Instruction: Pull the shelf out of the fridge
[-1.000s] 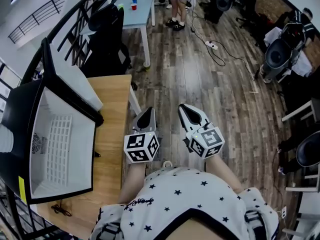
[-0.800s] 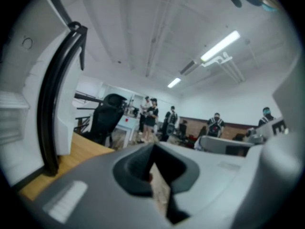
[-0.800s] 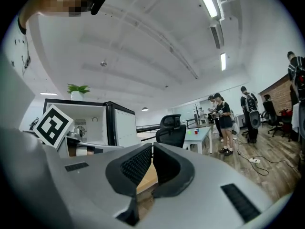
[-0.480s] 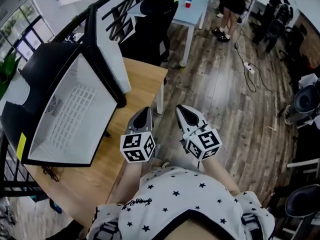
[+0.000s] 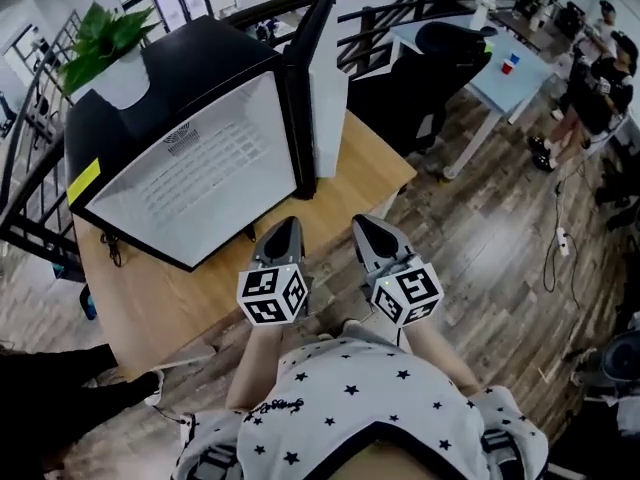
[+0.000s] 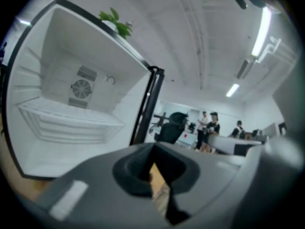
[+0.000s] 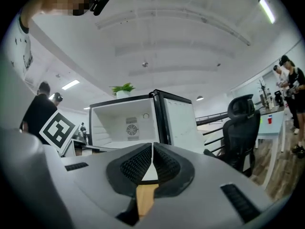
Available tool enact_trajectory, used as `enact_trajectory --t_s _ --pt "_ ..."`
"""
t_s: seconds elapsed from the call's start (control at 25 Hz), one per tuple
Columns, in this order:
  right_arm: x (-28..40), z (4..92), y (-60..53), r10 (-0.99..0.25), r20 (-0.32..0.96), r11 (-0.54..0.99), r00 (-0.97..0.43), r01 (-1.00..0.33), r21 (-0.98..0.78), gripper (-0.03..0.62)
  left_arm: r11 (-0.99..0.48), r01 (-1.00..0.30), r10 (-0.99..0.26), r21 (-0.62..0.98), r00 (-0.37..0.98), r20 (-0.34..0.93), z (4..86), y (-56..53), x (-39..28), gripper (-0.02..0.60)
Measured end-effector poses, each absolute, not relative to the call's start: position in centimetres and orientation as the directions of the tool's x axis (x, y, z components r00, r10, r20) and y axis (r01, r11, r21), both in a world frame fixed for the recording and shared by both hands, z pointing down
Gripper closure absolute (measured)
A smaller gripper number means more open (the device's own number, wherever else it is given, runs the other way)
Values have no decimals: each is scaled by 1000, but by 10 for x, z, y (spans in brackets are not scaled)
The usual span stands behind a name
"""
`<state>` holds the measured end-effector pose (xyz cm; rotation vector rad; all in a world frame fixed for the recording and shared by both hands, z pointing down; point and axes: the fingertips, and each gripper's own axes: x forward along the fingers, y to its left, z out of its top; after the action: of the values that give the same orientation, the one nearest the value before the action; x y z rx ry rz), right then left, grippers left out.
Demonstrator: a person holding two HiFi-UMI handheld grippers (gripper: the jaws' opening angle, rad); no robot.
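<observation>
The fridge (image 5: 190, 158) stands on the wooden table (image 5: 345, 183), taking up most of the far left part of it. Its door (image 5: 325, 88) is swung wide open beside the table's right corner. A potted plant (image 5: 105, 38) sits on top of the cabinet and a yellow sticker (image 5: 83, 180) shows on its front rim.

The shelf (image 5: 205, 163) is inside. It is a white grid lying flat across the cabinet, pushed fully in, with the round fan (image 6: 81, 87) on the back wall above it. The left gripper view shows it seated on the side ledges in the lower half of the interior (image 6: 71, 118).

Both tools are held close to the person's body at the near edge of the table, side by side and a little apart. They point towards the open front but stay well short of it. The left gripper (image 5: 285, 225) has its tip over the wood, with bare tabletop between it and the fridge's lower front edge. Its jaws are pressed together (image 6: 153, 149) with nothing held. The right gripper (image 5: 362, 220) hangs about at the table's edge, over towards the door side. Its ribbed pads also meet (image 7: 152, 149) and hold nothing. Neither touches the shelf or the fridge.

A black office chair (image 5: 440, 53) stands beyond the table's right corner.
</observation>
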<state>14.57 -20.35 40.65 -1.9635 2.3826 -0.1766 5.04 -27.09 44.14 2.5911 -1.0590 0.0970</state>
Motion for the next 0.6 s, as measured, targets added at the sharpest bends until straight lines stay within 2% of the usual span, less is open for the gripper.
enact_trajectory --t_s 0.28,0.6 --pt "120 404 -234 -911 28 405 -410 -907 -112 571 -493 -813 -813 309 557 168 435 -280 15 574" --pt "74 410 -250 -782 31 616 -623 -779 -115 571 -276 -874 -921 399 359 149 436 -286 -33 574"
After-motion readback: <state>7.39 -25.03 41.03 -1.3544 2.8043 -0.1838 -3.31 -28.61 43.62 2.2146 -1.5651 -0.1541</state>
